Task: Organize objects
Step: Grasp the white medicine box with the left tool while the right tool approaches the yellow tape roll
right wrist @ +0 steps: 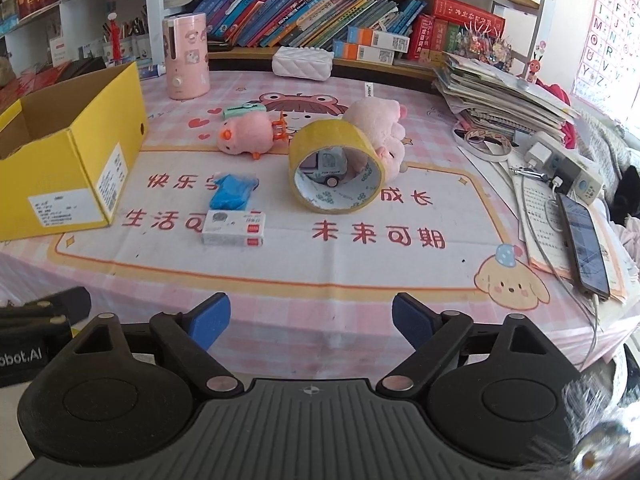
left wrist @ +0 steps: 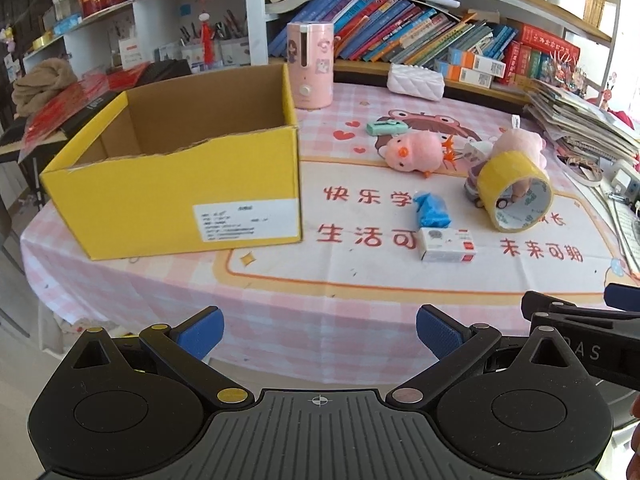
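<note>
Yellow cardboard box (left wrist: 172, 184) sits empty at the table's left in the left wrist view; the left gripper (left wrist: 318, 334) hangs wide open, holding nothing. In the right wrist view, the right gripper (right wrist: 311, 322) is also open and empty, with a tape roll (right wrist: 336, 168), blue packet (right wrist: 232, 192) and small white box (right wrist: 234, 228) ahead. Nothing seems packed yet; next comes reaching for one item.

Left tool (left wrist: 319, 332) and right tool (right wrist: 311, 322), jaws apart, empty.
</note>
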Demonstrator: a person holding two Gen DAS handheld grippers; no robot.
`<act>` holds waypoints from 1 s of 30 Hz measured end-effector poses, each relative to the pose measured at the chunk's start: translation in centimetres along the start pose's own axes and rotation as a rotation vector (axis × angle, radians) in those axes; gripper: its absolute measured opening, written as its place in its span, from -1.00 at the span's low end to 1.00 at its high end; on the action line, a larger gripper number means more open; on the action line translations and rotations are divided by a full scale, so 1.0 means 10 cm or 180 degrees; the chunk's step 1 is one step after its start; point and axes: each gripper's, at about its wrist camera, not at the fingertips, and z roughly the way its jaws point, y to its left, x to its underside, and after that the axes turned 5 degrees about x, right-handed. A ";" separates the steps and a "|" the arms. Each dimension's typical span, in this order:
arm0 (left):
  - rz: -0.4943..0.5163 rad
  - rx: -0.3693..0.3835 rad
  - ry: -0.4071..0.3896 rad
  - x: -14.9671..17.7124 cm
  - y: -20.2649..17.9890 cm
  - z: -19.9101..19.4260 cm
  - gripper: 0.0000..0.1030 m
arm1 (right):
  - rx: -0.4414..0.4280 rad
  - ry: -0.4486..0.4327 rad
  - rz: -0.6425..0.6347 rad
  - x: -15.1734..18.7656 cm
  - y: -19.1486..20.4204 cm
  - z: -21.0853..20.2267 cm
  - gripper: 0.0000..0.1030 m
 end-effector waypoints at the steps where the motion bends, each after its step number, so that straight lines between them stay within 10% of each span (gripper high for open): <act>1: 0.0011 -0.0005 -0.0013 -0.02 -0.03 0.02 1.00 | -0.0017 -0.0011 0.0003 -0.02 -0.02 0.02 0.66; 16: -0.0003 0.0028 -0.0093 -0.23 -0.39 0.31 0.99 | -0.0218 -0.0019 0.0037 -0.30 -0.42 0.42 0.40; 30: 0.0165 0.0187 0.0079 -0.35 -0.78 0.82 0.97 | -0.0432 -0.0228 0.0040 -0.58 -0.65 0.75 0.64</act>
